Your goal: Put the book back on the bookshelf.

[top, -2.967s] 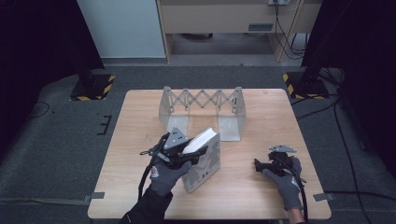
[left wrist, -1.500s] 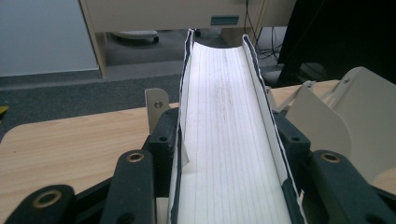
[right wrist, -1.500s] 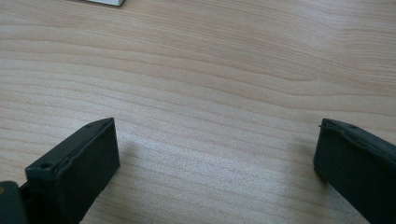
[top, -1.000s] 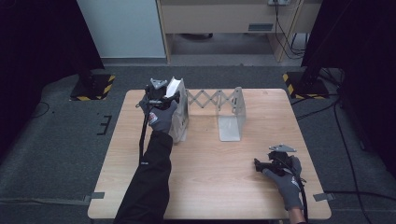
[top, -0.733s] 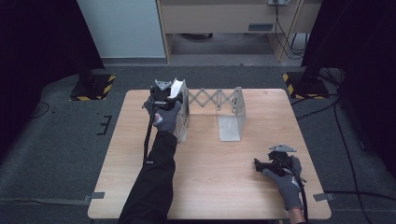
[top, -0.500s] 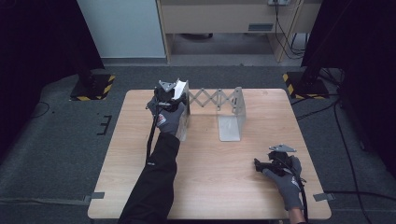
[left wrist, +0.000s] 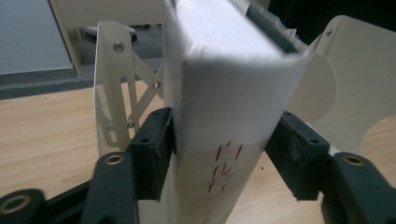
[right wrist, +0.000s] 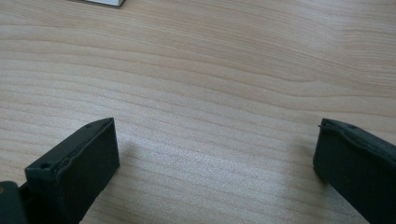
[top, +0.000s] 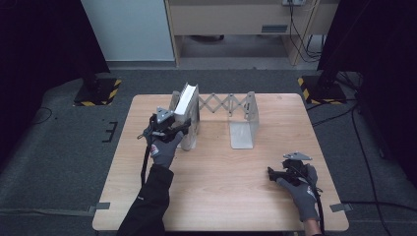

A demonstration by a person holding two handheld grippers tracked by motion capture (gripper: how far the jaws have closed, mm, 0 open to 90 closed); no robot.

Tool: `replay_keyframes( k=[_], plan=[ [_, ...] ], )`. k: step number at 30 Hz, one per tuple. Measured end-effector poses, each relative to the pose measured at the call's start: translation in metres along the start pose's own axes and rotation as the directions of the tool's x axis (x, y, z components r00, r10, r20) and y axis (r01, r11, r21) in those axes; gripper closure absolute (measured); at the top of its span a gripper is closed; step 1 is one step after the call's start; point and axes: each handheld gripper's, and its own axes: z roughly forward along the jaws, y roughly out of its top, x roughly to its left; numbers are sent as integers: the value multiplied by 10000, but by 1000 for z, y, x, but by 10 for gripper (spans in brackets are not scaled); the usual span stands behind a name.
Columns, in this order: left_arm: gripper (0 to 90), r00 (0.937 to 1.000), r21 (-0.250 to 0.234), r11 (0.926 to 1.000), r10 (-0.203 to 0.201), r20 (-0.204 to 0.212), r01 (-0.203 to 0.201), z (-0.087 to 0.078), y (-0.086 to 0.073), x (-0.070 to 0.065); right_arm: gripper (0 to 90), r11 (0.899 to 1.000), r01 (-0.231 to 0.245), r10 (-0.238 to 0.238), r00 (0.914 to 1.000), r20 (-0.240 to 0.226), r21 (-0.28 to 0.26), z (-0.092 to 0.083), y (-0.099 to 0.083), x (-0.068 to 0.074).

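A white book (top: 187, 101) stands upright at the left end of a pale expanding book rack (top: 223, 104) on the wooden table (top: 221, 196). My left gripper (top: 177, 129) is shut on the book's near edge. In the left gripper view both black pads (left wrist: 154, 151) press the sides of the book (left wrist: 224, 93), which has red marks low on its edge, and rack plates (left wrist: 109, 84) rise on either side. My right gripper (top: 275, 173) rests open near the table's front right. Bare wood lies between its jaws in the right gripper view (right wrist: 215, 140).
The rack's right end plate (top: 244, 125) stands mid-table with its foot toward me. Behind the table are a pale cabinet (top: 236, 19) and a white panel (top: 125, 29). Striped stand bases (top: 96, 91) (top: 319, 88) flank the far corners on the floor.
My left gripper carried the book from the table's front to the rack's left end, then drew down and back toward me with the book now upright. The right gripper stayed still.
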Motion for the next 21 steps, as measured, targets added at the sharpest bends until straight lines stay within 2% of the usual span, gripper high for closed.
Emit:
replay_keyframes(
  k=[2,12,21],
  plan=[
    [445,9998,-109,9998,-193,60,194,2,-4,2,6,10000,5,-4,10000,-10,13,0,0,0],
    [450,9999,-384,9993,-55,-132,50,8,-6,-10,6,10000,5,-5,10000,-15,15,0,0,0],
    [423,9999,-543,9985,-70,-95,65,15,-7,-19,6,10000,19,-19,10000,-23,24,0,0,0]
  ],
)
